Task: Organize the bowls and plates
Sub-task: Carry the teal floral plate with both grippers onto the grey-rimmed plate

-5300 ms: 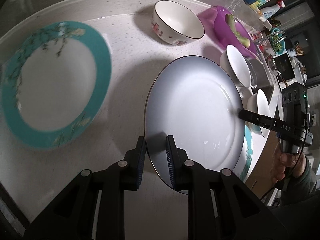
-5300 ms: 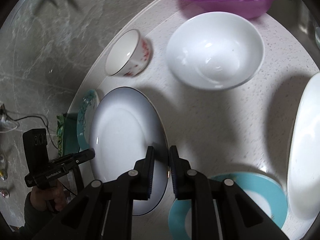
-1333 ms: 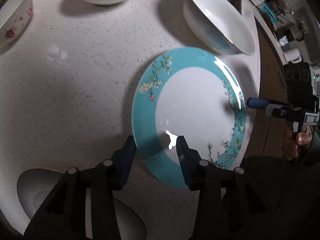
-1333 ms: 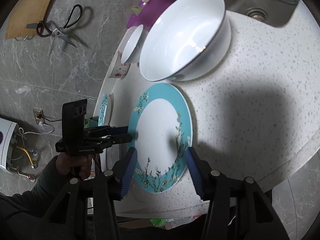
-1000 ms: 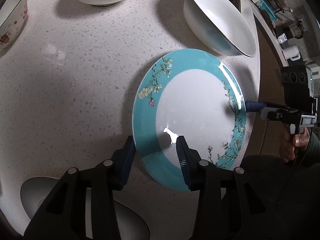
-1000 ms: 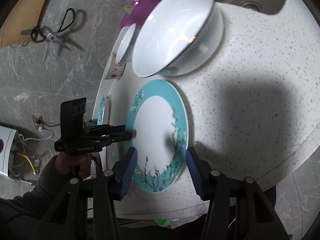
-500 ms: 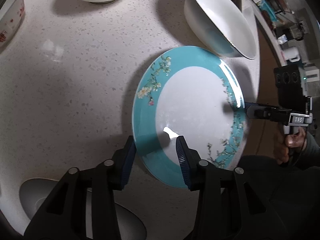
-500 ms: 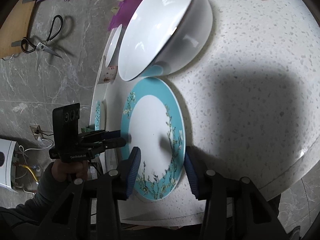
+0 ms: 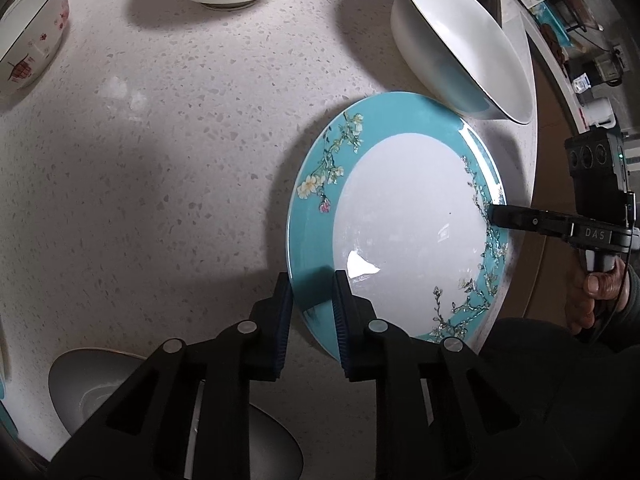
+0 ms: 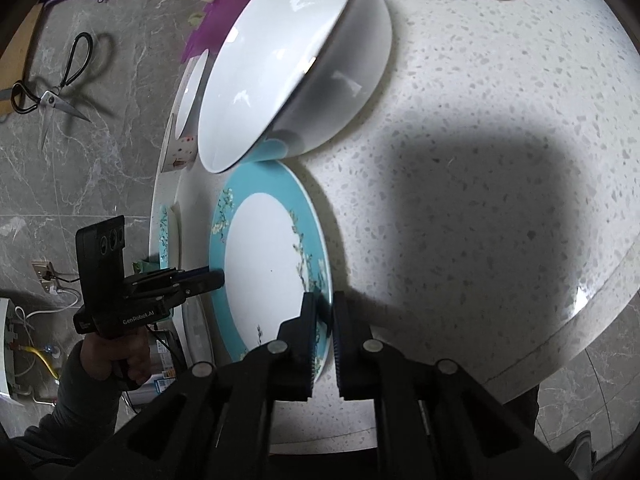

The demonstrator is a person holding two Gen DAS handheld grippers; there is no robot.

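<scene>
The teal floral plate (image 9: 404,216) lies flat on the speckled stone counter (image 9: 160,168), opposite rims pinched by the left gripper (image 9: 312,292) and right gripper (image 10: 324,308), whose jaws have just been closing onto it. Around the plate: two glossy white bowls, one red-patterned bowl (image 9: 28,52), one overturned grey plate (image 9: 100,384).

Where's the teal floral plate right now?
The teal floral plate lies near the counter edge, beside the large white bowl, with the left gripper and right gripper closed on opposite rims.

Sharp fisheye frames, heavy countertop shadows
</scene>
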